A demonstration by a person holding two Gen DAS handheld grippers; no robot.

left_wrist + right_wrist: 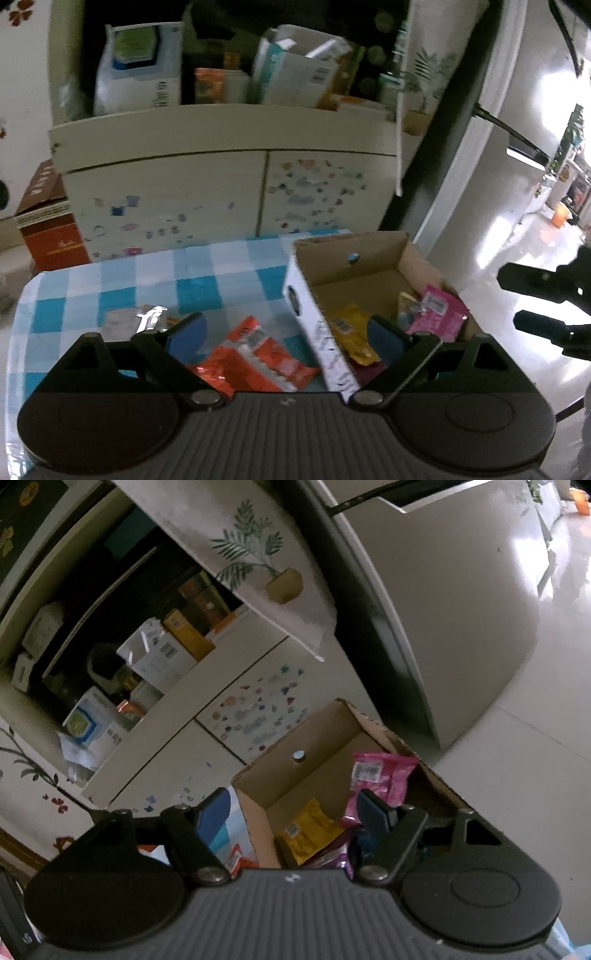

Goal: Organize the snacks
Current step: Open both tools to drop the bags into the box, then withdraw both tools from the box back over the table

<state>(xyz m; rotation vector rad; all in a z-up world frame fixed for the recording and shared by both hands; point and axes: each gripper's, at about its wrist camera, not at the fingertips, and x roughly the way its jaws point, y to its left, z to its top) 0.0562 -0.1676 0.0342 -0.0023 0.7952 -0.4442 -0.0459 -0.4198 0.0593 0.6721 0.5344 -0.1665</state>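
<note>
A cardboard box [373, 254] stands on the right of a blue-checked tablecloth [122, 280]. In it lie a yellow packet [351, 332] and a pink packet [439, 314]. An orange-red snack packet [255, 358] lies on the cloth left of the box, with a silver packet [136, 319] further left. My left gripper [286, 338] is open and empty above the orange-red packet and the box's left wall. My right gripper [293, 814] is open and empty above the box [317, 738], over its yellow packet [310, 827] and pink packet [380, 775]. It also shows at the right edge of the left wrist view [543, 302].
A white cabinet [221, 184] with stickered doors stands behind the table; its shelf holds boxes and packs [291, 70]. A red carton [48, 229] sits at the left. Glossy floor [517, 258] lies to the right.
</note>
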